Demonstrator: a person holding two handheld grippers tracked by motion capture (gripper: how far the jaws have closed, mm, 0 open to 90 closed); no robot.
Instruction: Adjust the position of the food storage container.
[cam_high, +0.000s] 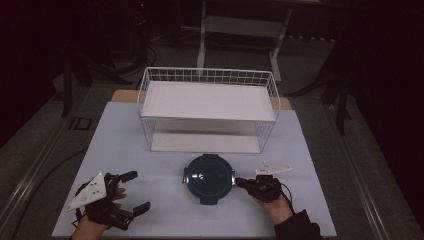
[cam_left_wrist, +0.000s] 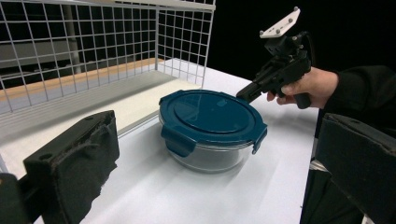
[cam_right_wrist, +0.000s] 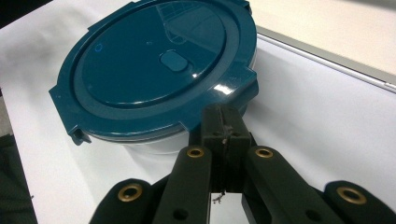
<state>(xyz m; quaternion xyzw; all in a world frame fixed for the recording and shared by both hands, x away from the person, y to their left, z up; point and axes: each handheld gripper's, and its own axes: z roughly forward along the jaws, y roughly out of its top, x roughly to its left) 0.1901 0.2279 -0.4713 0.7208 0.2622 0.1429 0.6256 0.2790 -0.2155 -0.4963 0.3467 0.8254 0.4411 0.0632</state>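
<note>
The round glass container with its blue lid (cam_high: 208, 178) sits just left of the right gripper (cam_high: 239, 182), whose closed jaws seemingly touch its rim, while the left gripper (cam_high: 136, 191) gapes wide, well apart.

Teal lid (cam_high: 208, 176), white wire rack (cam_high: 207, 80), black tongs (cam_high: 241, 182).

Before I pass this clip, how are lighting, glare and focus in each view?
High view: dim, the room behind the wire shelf nearly black, the table readable. Left gripper view: brighter, the blue lid sharp with soft reflections, its own left claw pads blurred. Right gripper view: a bright glare spot on the lid rim, the right claw fairly sharp.
</note>
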